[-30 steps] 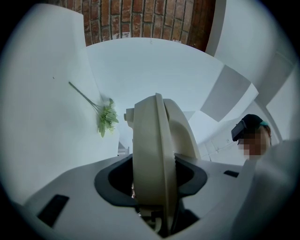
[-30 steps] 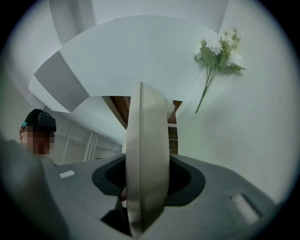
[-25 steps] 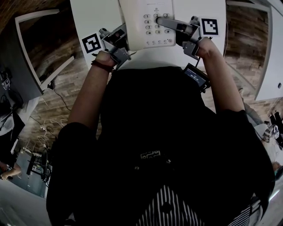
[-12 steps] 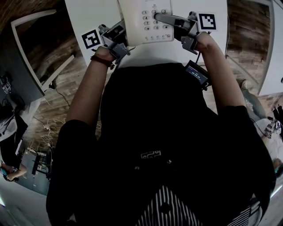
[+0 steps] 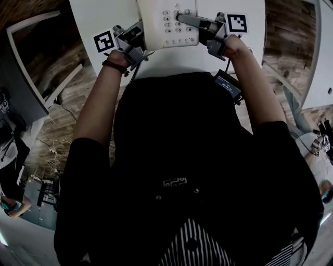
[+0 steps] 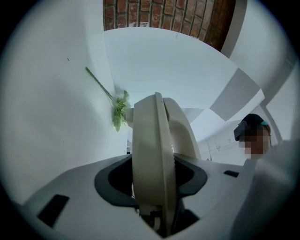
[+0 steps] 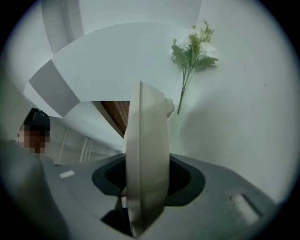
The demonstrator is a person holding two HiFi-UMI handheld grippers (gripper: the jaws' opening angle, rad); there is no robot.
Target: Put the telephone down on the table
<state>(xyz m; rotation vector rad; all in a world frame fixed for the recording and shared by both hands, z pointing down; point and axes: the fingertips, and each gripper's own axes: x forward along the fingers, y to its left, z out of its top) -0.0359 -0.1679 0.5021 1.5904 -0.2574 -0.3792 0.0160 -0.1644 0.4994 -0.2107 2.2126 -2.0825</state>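
**Head view.** Shows a cream push-button telephone (image 5: 166, 23) at 12 o'clock, over the white surface (image 5: 83, 15) and carried between two grippers. Has the left gripper (image 5: 139, 41) at 11 o'clock clamped on the telephone's left edge. Has the right gripper (image 5: 183, 20) at 1 o'clock closed on the right edge, with one finger lying across the keypad. Compared with a second ago, sits nearer the top of the frame, both grippers along with it and the grip unchanged. Reads as a steady lowering toward the surface. Cannot tell from here whether the base touches yet.

**Left gripper view.** Looks along jaws held wide by the telephone's edge, pressed against both faces. Shows a flower sprig (image 6: 119, 110) lying on the surface at 10 o'clock.

**Right gripper view.** Looks along jaws partway apart, pinching the thinner rim at 6 o'clock. Shows the same sprig at 1 o'clock. Probably calls for finishing the descent, letting go only once the base rests flat.
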